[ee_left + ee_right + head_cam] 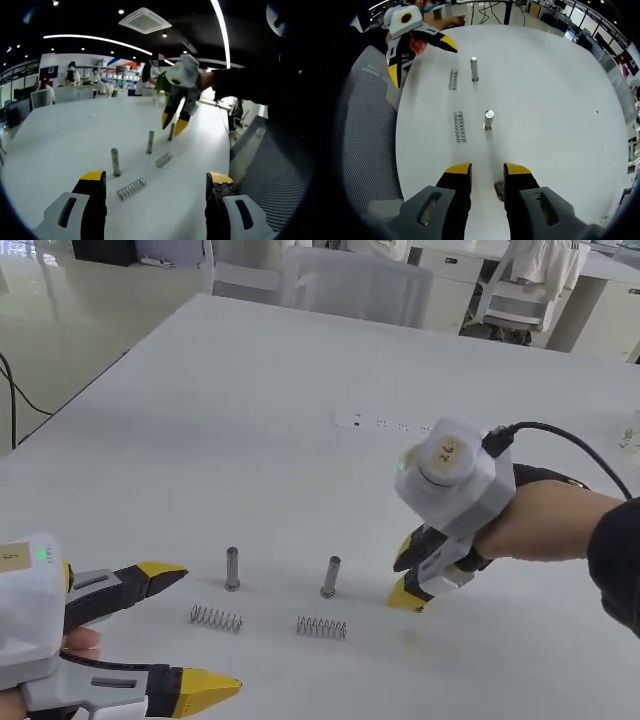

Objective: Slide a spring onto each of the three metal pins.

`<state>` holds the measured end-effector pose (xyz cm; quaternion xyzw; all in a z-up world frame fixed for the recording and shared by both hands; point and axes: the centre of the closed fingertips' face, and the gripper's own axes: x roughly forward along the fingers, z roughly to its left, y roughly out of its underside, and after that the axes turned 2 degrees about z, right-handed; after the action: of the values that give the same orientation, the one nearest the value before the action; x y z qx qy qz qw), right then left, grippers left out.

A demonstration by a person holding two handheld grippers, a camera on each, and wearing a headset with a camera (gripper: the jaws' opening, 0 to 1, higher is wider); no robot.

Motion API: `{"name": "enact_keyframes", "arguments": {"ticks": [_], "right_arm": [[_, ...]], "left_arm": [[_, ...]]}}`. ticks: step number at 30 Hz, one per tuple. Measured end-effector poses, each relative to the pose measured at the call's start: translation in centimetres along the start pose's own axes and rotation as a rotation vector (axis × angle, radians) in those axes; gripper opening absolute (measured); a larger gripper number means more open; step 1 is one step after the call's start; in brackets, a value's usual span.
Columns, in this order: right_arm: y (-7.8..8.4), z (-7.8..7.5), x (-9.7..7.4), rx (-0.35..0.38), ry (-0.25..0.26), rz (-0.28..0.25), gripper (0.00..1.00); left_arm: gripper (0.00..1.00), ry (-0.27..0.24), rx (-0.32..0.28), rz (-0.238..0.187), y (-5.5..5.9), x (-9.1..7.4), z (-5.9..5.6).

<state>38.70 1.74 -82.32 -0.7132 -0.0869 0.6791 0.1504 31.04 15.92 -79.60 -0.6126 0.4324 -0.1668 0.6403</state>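
Two bare metal pins (232, 568) (330, 577) stand upright on the white table (300, 440). A spring (216, 618) (321, 627) lies flat in front of each. In the left gripper view a third pin (171, 131) stands between the tips of my right gripper (172, 124). My right gripper (487, 170) has its jaws a narrow gap apart, with a small ribbed metal piece (499, 191) low between them; whether it is a spring I cannot tell. My left gripper (195, 630) is wide open at the near left, holding nothing.
A row of sockets (380, 423) is set into the table's middle. A black cable (560, 440) trails from the right gripper. A grey mesh chair (370, 135) stands at the near edge. Chairs and desks (350, 285) stand beyond the far edge.
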Motion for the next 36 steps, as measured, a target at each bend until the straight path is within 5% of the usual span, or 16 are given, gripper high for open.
{"name": "enact_keyframes", "arguments": {"ticks": [17,36], "right_arm": [[-2.6,3.2,1.1,-0.049,-0.057,-0.025,0.19],[-3.1,4.4,3.9,-0.051,-0.088,-0.013,0.14]], "left_arm": [[0.77,0.008,0.01,0.002,-0.2,0.0,-0.4],[0.76,0.012,0.012,0.006,-0.2,0.0,-0.7]]}}
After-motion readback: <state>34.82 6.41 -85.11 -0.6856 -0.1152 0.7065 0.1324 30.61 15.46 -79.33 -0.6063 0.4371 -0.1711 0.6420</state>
